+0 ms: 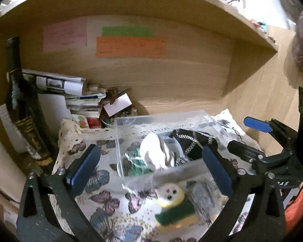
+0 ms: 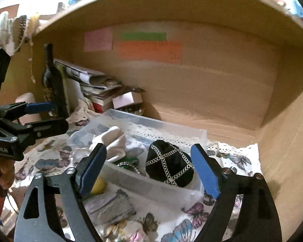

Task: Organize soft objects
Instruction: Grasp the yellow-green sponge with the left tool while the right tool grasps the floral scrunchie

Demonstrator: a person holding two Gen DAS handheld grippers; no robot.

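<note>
A clear plastic bin (image 1: 119, 147) (image 2: 155, 183) stands on a butterfly-print cloth (image 1: 103, 199) (image 2: 192, 211). Inside lie a white soft item (image 1: 157, 151) (image 2: 115, 143), a green item (image 1: 137, 161) and a black pouch with silver chains (image 2: 168, 166) (image 1: 192, 141). In front of the bin lie a small doll with a white face and green body (image 1: 171, 203) and a grey striped cloth (image 2: 109, 205). My left gripper (image 1: 149, 171) is open above the doll. My right gripper (image 2: 149, 171) is open, with the black pouch between its fingers.
A dark wine bottle (image 1: 24, 104) (image 2: 52, 84) stands at the left. Stacked papers and small boxes (image 1: 84, 100) (image 2: 99, 88) fill the back left corner. Wooden shelf walls (image 1: 171, 76) close the back and right side. Coloured notes (image 1: 131, 46) stick on the back wall.
</note>
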